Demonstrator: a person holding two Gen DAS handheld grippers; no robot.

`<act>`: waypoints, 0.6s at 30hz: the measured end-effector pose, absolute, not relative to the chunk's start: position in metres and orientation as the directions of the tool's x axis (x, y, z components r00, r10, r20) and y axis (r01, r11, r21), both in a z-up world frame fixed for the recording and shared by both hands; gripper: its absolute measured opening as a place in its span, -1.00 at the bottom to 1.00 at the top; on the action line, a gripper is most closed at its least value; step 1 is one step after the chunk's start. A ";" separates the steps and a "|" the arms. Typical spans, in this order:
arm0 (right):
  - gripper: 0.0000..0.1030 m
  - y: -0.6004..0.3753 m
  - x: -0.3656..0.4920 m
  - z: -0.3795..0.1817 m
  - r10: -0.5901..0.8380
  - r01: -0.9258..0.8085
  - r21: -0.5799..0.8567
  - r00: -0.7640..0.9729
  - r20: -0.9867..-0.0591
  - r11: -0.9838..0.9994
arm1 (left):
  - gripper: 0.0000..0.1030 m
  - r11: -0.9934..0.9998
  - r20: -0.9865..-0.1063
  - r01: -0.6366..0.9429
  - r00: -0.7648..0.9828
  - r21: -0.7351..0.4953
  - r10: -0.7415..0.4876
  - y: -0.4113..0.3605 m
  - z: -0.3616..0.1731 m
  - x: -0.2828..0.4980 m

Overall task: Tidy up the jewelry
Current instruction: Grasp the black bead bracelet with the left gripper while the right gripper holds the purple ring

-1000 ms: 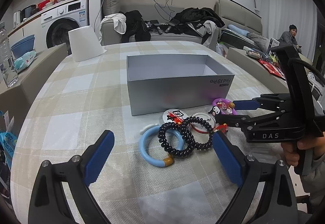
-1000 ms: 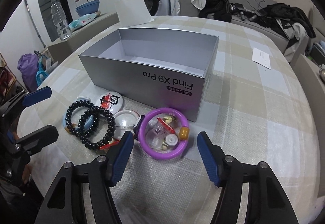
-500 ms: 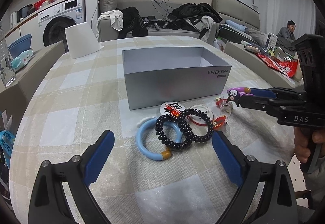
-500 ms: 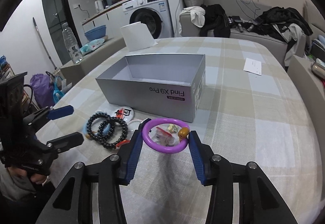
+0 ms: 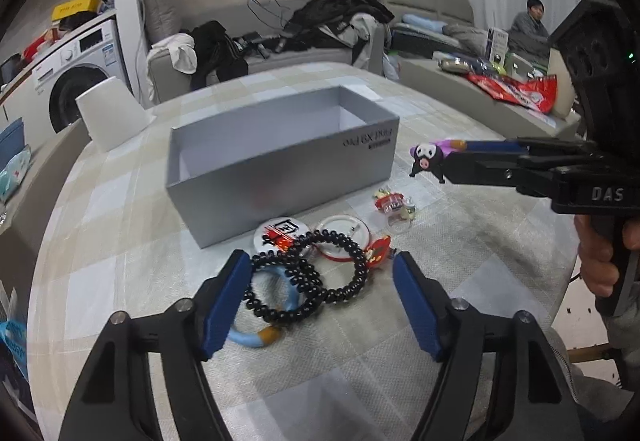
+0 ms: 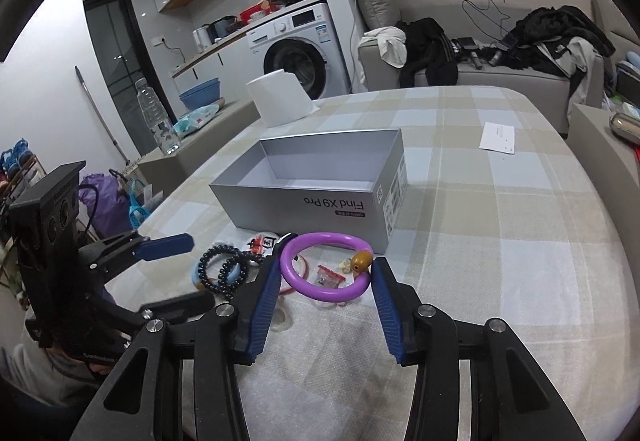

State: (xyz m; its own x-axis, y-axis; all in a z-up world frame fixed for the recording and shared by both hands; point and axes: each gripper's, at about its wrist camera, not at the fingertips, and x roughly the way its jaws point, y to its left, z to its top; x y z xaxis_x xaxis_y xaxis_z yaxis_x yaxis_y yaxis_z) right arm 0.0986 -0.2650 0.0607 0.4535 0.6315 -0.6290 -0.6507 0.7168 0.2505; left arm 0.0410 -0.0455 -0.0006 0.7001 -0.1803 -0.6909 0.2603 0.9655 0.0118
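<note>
My right gripper (image 6: 328, 269) is shut on a purple bangle (image 6: 316, 293) with a brown bead, held a little above the table in front of the open silver box (image 6: 312, 201). The left wrist view has that right gripper (image 5: 448, 159) side-on, a black-and-white cartoon charm (image 5: 426, 155) at its tip. My left gripper (image 5: 320, 281) is closing around two black bracelets (image 5: 352, 253) and a blue bangle (image 5: 256, 337) on the cloth; its right pad stands clear of them. A round white badge (image 5: 280, 233) and a small charm cluster (image 5: 394, 207) lie near the silver box (image 5: 280, 169).
A white paper roll (image 6: 282, 101) stands at the table's far left, and a paper slip (image 6: 498, 137) lies at its far right. Beyond the table are a sofa with clothes and a washing machine. A person (image 5: 528, 21) sits far off to the right.
The right gripper closed on the purple bangle and lifted it off the table. The left gripper moved forward over the black bracelets and its jaws narrowed.
</note>
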 end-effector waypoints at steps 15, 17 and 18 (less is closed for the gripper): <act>-0.12 -0.269 0.095 0.060 0.634 -0.653 0.254 0.448 -0.630 0.714 | -0.07 0.957 -0.760 0.281 0.637 0.071 -0.131 -0.055 -0.018 0.052; -0.12 -0.269 0.094 0.060 0.637 -0.654 0.257 0.447 -0.628 0.712 | -0.16 0.959 -0.756 0.276 0.641 0.068 -0.131 -0.053 -0.018 0.052; -0.12 -0.270 0.095 0.060 0.638 -0.653 0.259 0.447 -0.627 0.712 | -0.20 0.960 -0.754 0.273 0.644 0.065 -0.132 -0.052 -0.017 0.051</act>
